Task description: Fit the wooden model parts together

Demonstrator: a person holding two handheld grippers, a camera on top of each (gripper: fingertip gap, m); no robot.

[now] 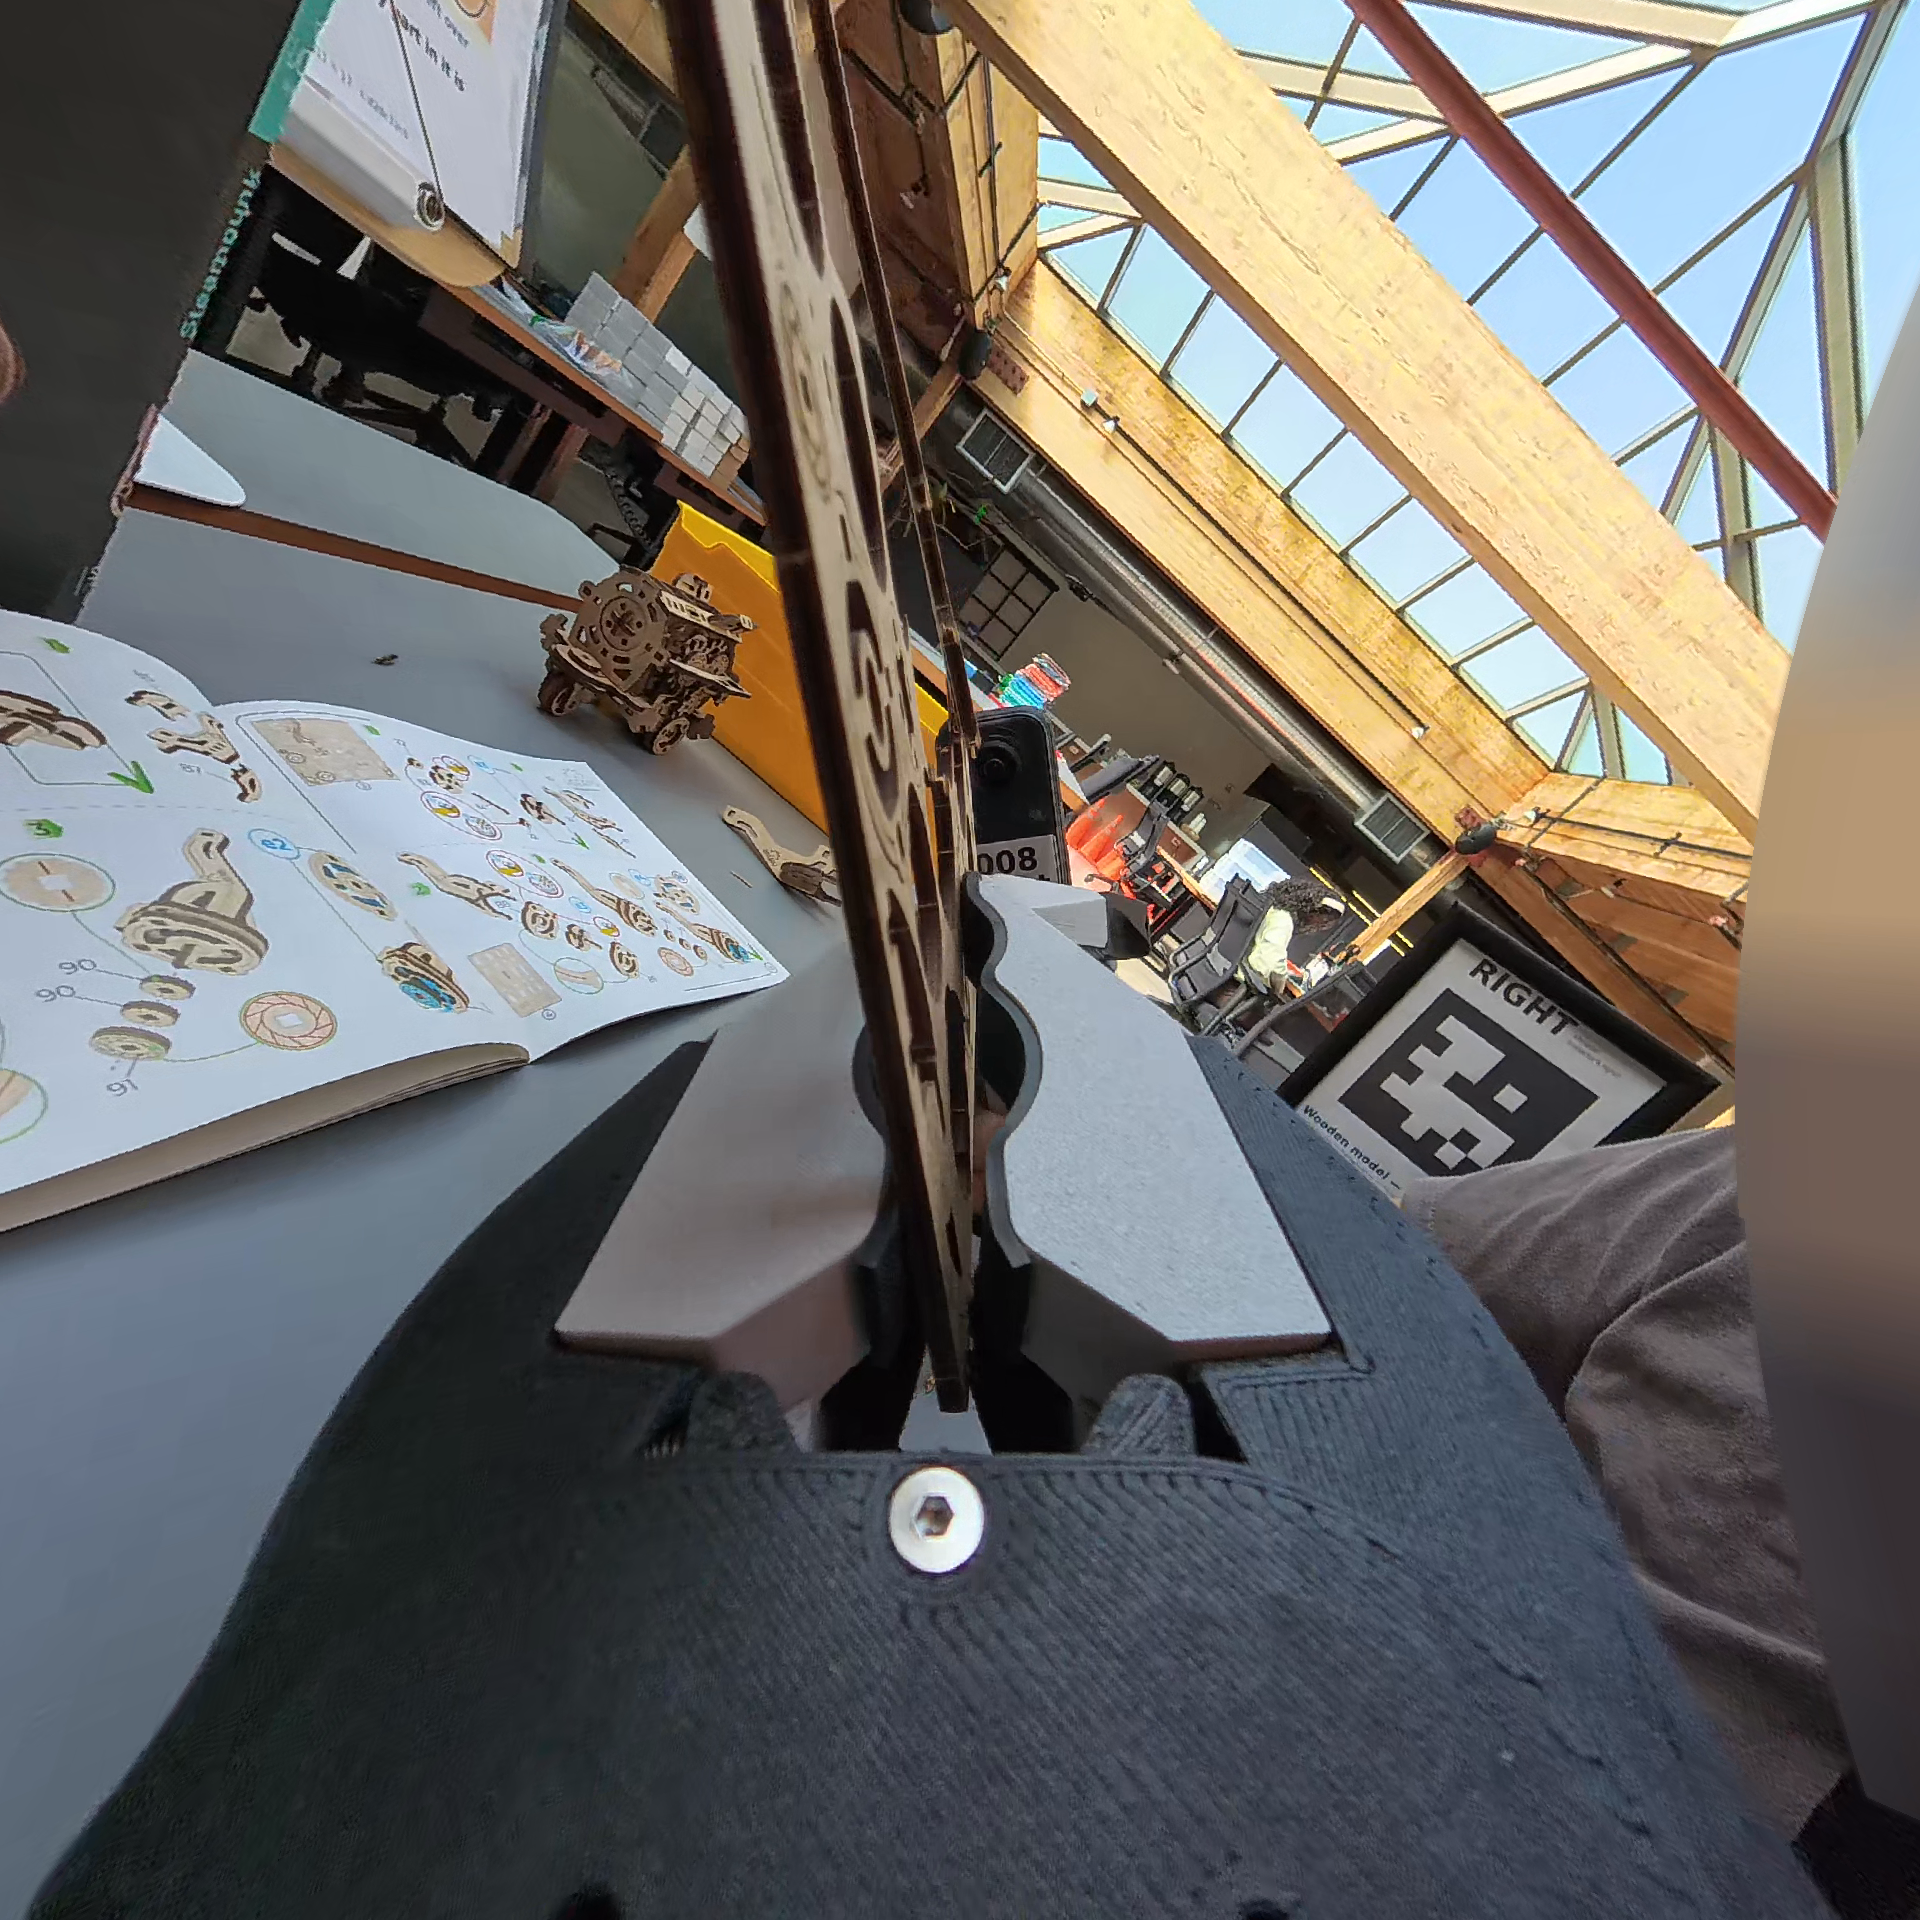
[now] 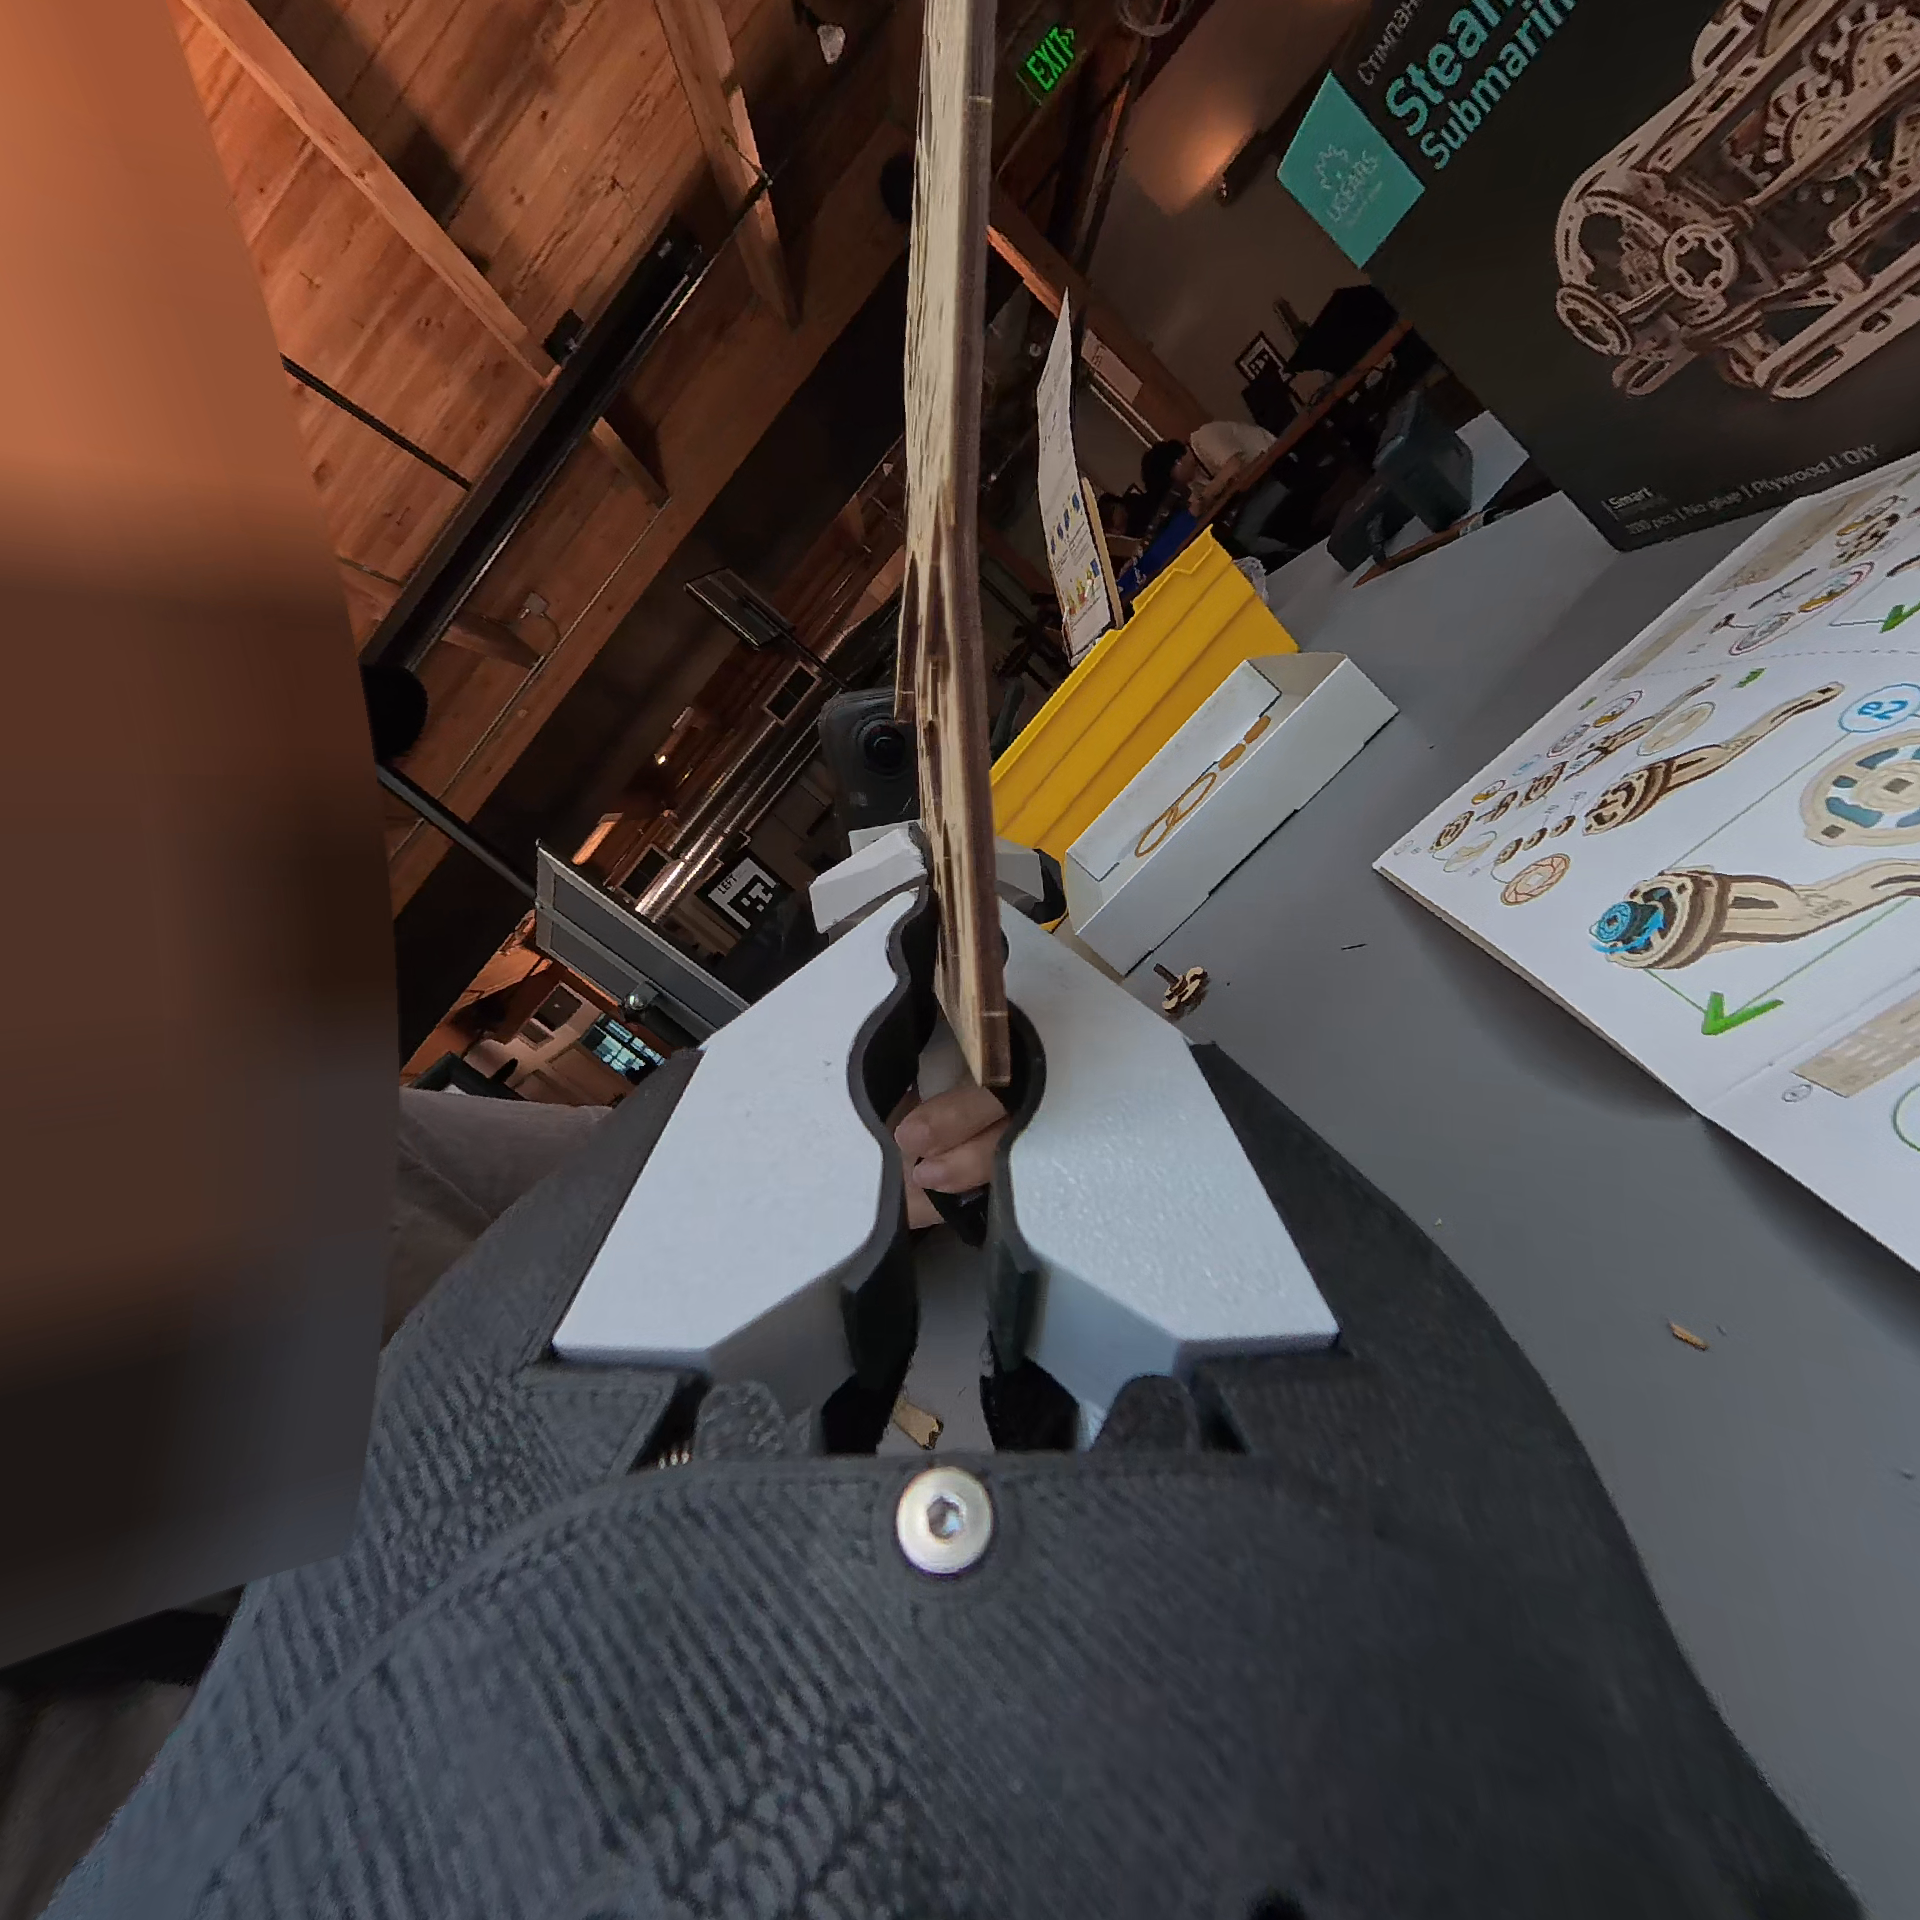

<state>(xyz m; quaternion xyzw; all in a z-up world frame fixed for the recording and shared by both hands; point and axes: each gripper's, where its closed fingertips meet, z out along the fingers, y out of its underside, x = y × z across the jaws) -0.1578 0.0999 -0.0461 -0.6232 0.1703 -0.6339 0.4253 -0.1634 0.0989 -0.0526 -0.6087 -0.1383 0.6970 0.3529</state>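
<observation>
My left gripper (image 1: 935, 1023) is shut on a thin laser-cut wooden sheet (image 1: 831, 436), seen edge-on and rising steeply from deep between the fingers. My right gripper (image 2: 951, 935) is shut on the same sheet (image 2: 945, 499) near its lower corner. Each gripper shows beyond the sheet in the other's view, the right one in the left wrist view (image 1: 1049, 914) and the left one in the right wrist view (image 2: 894, 862). A part-built wooden model (image 1: 644, 655) stands on the grey table (image 1: 156, 1403). A loose wooden part (image 1: 790, 852) lies near it.
An open instruction booklet (image 1: 312, 883) (image 2: 1714, 852) lies on the table. A white tray (image 2: 1226, 769) holds wooden rings, with a yellow bin (image 2: 1143, 665) behind it. A small wooden piece (image 2: 1179, 982) lies beside the tray. The dark kit box (image 2: 1662, 260) stands at the back. The grippers are tip to tip, or close to it.
</observation>
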